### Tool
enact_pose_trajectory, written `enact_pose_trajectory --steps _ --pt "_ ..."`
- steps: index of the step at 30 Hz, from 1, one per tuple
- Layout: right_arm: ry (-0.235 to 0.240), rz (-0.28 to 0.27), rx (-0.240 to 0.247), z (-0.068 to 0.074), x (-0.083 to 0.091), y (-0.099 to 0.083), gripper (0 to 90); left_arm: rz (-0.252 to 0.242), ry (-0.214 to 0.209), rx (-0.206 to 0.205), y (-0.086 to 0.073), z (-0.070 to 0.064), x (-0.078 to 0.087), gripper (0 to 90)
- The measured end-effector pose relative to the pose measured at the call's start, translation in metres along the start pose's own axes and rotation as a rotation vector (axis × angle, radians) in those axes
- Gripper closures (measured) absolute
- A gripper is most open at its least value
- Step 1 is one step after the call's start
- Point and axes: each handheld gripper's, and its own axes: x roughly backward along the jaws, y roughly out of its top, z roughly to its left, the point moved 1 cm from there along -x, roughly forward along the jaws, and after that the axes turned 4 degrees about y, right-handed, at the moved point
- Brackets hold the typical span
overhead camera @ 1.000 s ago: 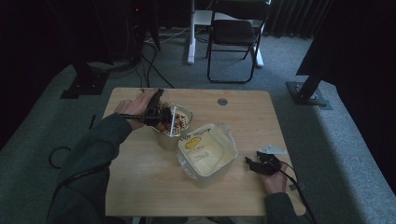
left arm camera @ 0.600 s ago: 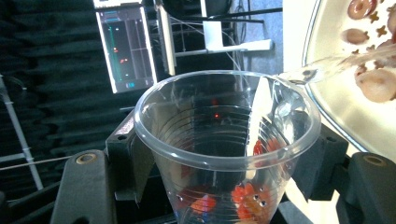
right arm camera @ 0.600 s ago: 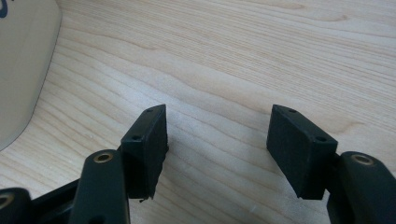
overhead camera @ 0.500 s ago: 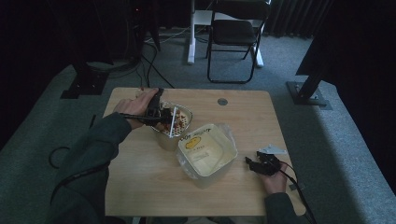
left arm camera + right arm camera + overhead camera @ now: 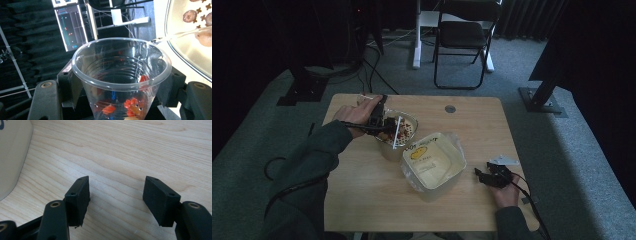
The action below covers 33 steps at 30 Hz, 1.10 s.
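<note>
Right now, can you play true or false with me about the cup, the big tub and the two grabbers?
1. The left gripper is clamped on a clear plastic cup. True.
2. The cup is completely empty. False: a few red and orange pieces lie at its bottom.
3. The right gripper is squeezing the white tub. False: its jaws stand open with bare wooden table between them, and the tub is off to the side.
4. The cup is held above a bowl with small red bits in it. True.
5. A chair stands on the floor beyond the table. True.
</note>
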Motion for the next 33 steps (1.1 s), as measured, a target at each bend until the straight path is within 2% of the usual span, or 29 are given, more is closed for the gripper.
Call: enact_pose_trajectory --steps 17,33 --pt "0.002 -0.001 -0.002 -0.0002 0.0000 0.0000 37.9 -0.003 0.009 -0.031 0.0008 -0.0009 -0.0004 33.0" --pt "0.003 -0.001 -0.003 -0.0003 0.0001 0.0000 37.8 -0.003 0.012 -0.035 0.0009 -0.0030 -0.0006 32.9"
